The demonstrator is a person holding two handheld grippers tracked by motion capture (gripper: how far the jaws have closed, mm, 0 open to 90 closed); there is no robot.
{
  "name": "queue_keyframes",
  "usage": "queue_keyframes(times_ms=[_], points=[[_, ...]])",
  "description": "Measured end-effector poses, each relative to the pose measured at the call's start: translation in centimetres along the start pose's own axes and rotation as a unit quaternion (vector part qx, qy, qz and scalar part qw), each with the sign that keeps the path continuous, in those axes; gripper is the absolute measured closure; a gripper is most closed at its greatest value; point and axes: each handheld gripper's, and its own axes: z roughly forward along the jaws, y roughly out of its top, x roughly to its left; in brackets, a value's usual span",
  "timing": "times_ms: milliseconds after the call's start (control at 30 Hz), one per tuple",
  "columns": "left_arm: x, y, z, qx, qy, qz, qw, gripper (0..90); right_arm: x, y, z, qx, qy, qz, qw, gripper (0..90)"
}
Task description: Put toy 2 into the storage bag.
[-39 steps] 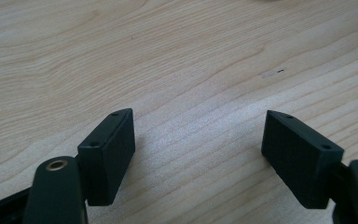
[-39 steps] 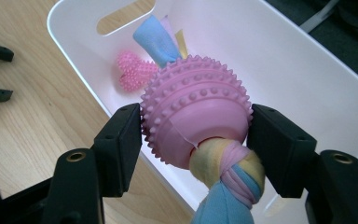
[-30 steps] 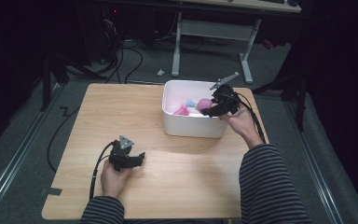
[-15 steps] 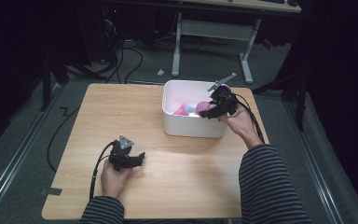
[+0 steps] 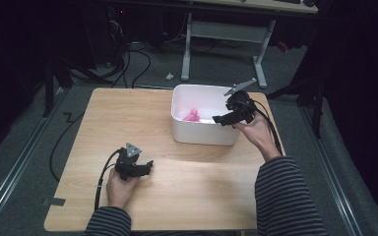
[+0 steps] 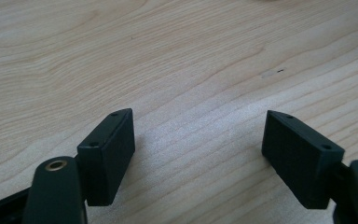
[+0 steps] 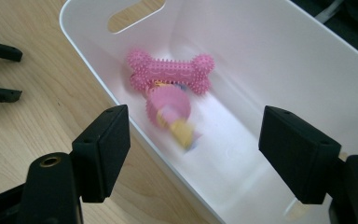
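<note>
The right gripper (image 5: 226,118) hangs over the near right corner of a white plastic bin (image 5: 204,135), its two black jaws spread wide with nothing between the pads; in the right gripper view (image 7: 193,154) one jaw stands over the bin's near wall and the other over its inside, neither one touching the plastic. Just ahead of these jaws, down on the bin's floor, lies a pink bone-shaped chew toy (image 7: 170,71), rubbery-looking and covered with small blunt studs, its knobbed ends rounded. Nearer to the jaws, touching or just in front of the bone, sits a blurred small toy (image 7: 172,114), a pink frilled round part with a yellow piece under it; its exact shape cannot be made out. The bin is smooth and glossy, with rounded corners and an oval handle slot cut in its end wall. The left gripper (image 5: 145,167) rests low on the table (image 5: 103,113), well apart from the bin and to the near left of it. In the left gripper view (image 6: 198,154) its jaws are likewise parted wide and empty, flat ribbed black pads over bare, pale wood with a fine wavy grain. A cable trails from its back toward the table's near edge.
</note>
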Motion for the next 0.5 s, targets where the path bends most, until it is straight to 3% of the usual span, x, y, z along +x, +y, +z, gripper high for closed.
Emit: queue_keyframes(times_ms=[233,500], points=[[0.0,0.0,0.0,0.000,0.000,0.000,1.0000,25.8,-0.4,-2.0,-2.5,-0.037,-0.023,0.029,0.9986,27.1],[0.0,0.0,0.0,0.000,0.000,0.000,1.0000,25.8,-0.8,-3.9,-4.5,-0.057,-0.036,0.047,0.9966,28.5]])
